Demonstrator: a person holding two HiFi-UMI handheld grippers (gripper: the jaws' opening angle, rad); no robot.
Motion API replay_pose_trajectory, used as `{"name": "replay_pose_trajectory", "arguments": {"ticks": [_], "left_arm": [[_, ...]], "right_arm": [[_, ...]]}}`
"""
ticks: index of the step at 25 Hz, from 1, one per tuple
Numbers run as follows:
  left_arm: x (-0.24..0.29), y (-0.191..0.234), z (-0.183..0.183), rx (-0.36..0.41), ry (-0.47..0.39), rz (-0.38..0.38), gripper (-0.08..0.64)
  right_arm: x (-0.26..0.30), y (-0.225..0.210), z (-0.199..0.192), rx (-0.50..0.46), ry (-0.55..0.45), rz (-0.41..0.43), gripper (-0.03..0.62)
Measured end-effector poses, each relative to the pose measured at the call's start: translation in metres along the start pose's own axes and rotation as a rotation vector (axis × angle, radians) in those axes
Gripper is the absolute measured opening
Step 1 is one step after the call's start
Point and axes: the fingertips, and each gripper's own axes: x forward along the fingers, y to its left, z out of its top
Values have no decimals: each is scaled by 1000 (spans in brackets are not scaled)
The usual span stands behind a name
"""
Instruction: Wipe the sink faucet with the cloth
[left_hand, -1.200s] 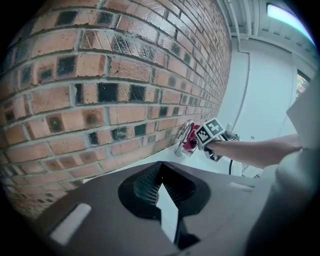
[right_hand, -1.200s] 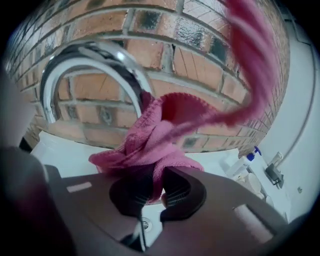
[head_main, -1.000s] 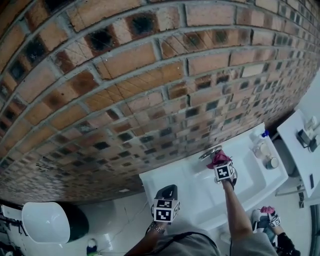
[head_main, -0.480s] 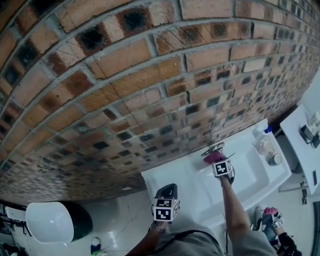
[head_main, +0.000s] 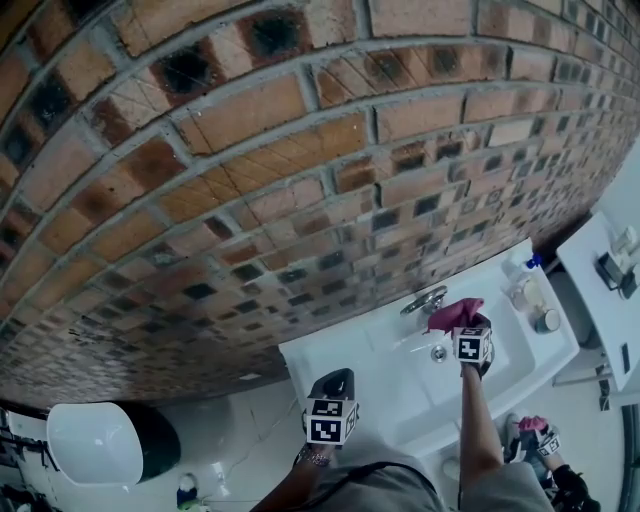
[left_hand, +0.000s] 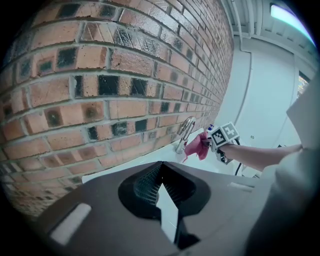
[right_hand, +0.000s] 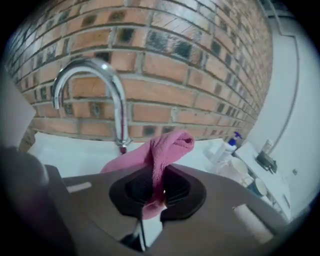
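Note:
A chrome curved faucet (head_main: 424, 300) (right_hand: 107, 95) (left_hand: 186, 131) stands at the back of the white sink (head_main: 520, 365) against the brick wall. My right gripper (head_main: 462, 325) (right_hand: 159, 187) is shut on a pink cloth (head_main: 450, 314) (right_hand: 165, 147) (left_hand: 196, 146). The cloth bunches up out of the jaws, just right of the faucet and in front of it; I cannot tell whether it touches the spout. My left gripper (head_main: 335, 380) (left_hand: 162, 170) hovers by the sink's left front corner, shut, with nothing in it.
A soap bottle with a blue pump (head_main: 518, 272) (right_hand: 227, 145) and small jars (head_main: 545, 320) stand at the sink's right end. A white shelf (head_main: 590, 290) lies further right. The drain (head_main: 438, 352) shows in the basin. A white rounded fixture (head_main: 90, 445) sits low at the left.
My right gripper has carried the cloth from the faucet to the right and slightly toward me. The left gripper has stayed put.

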Motion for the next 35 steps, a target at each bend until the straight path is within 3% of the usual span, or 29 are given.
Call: {"name": "replay_pose_trajectory", "arguments": {"ticks": [3, 6, 8, 10, 12, 15, 17, 19, 21, 24, 26, 31, 35], "left_arm": [[1, 9, 3, -14, -5, 14, 18], [1, 13, -1, -21, 5, 21, 18], [1, 11, -5, -20, 13, 17, 18], [2, 13, -5, -23, 16, 19, 18], [4, 15, -3, -28, 14, 24, 18], [5, 15, -2, -30, 14, 25, 18], [7, 14, -2, -31, 16, 21, 18], [10, 12, -2, -29, 17, 15, 18], [11, 8, -1, -23, 16, 7, 18], [8, 4, 0, -15, 12, 0, 18], [5, 7, -2, -17, 15, 7, 18], [-1, 17, -1, -30, 6, 27, 18], [-3, 18, 0, -32, -3, 27, 18]], "right_arm": [[0, -54, -18, 144, 25, -134, 28], [14, -67, -49, 141, 125, -172, 28], [25, -42, -61, 113, 142, -80, 28], [36, 1, -51, 109, 72, 79, 28], [40, 32, -42, 204, 10, 184, 23], [33, 61, -52, 311, 12, 231, 25], [24, 91, -54, 258, 8, 325, 25], [12, 123, -42, 126, -18, 424, 25], [3, 117, -21, 83, -46, 372, 25], [11, 64, 2, 217, -38, 196, 25], [25, 47, 8, 226, -3, 163, 25], [50, 42, 21, 118, 27, 200, 25], [35, 43, 49, 186, -105, 340, 25]]}}
